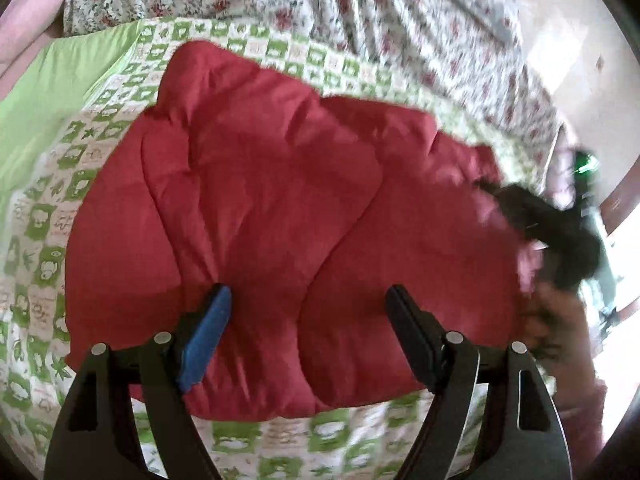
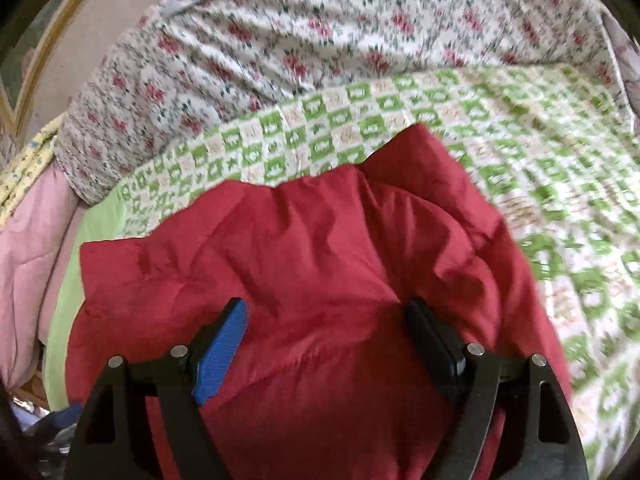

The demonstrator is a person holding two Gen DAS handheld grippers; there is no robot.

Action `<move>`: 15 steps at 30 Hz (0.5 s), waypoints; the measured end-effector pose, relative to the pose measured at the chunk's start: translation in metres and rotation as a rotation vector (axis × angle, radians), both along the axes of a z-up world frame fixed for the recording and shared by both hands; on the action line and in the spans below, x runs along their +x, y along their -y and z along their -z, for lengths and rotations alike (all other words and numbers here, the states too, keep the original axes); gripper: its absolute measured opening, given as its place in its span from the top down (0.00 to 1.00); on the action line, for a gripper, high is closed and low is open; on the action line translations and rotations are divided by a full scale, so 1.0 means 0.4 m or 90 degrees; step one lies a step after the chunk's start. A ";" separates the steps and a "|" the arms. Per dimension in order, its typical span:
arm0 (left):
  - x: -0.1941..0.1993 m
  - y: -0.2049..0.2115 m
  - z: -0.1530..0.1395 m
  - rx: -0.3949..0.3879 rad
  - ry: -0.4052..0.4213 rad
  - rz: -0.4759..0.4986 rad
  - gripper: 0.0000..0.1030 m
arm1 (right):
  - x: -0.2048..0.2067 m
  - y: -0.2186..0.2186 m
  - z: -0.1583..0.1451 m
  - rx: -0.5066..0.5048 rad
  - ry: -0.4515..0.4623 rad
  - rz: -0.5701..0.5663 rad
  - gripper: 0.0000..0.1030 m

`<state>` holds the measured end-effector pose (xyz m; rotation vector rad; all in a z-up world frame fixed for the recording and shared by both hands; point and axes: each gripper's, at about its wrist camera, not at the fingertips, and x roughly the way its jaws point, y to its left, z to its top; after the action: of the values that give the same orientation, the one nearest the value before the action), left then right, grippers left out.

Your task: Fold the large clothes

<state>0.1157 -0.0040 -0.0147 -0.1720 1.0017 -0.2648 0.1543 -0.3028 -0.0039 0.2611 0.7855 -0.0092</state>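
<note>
While both views show the red jacket [image 1: 256,208], only the left wrist shows its dark trim [image 1: 552,232].

my left gripper [image 1: 308,300]: black plastic, two forked arms per side, silver round rivets at the pivots. one finger has a blue ribbed pad [image 1: 208,340], the other a plain black pad [image 1: 412,340]. narrow slot cut in the outer right arm. my right gripper [image 2: 324,320]: same build, black arms, silver rivets, blue ribbed pad [image 2: 222,352], black pad [image 2: 434,348].
</note>
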 end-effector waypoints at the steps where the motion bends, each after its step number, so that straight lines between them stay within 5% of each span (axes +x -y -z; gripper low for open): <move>1: 0.010 0.004 0.015 0.007 -0.006 0.000 0.22 | -0.025 -0.008 -0.014 -0.006 0.009 -0.001 0.20; 5: 0.019 0.020 0.023 0.030 0.005 0.001 0.22 | -0.160 -0.075 -0.061 -0.023 0.048 -0.055 0.19; 9: 0.012 0.033 0.030 0.055 0.019 0.000 0.21 | -0.238 -0.151 -0.028 -0.078 0.031 -0.103 0.19; 12: 0.012 0.030 0.034 0.055 0.023 0.002 0.21 | -0.238 -0.167 0.035 -0.158 -0.010 -0.083 0.19; 15: 0.006 0.032 0.036 0.066 0.031 0.005 0.19 | -0.232 -0.130 0.059 -0.156 -0.021 -0.049 0.15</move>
<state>0.1180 -0.0170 -0.0293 -0.0679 0.9658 -0.2225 0.0615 -0.2509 -0.0274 -0.0023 0.8186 -0.0371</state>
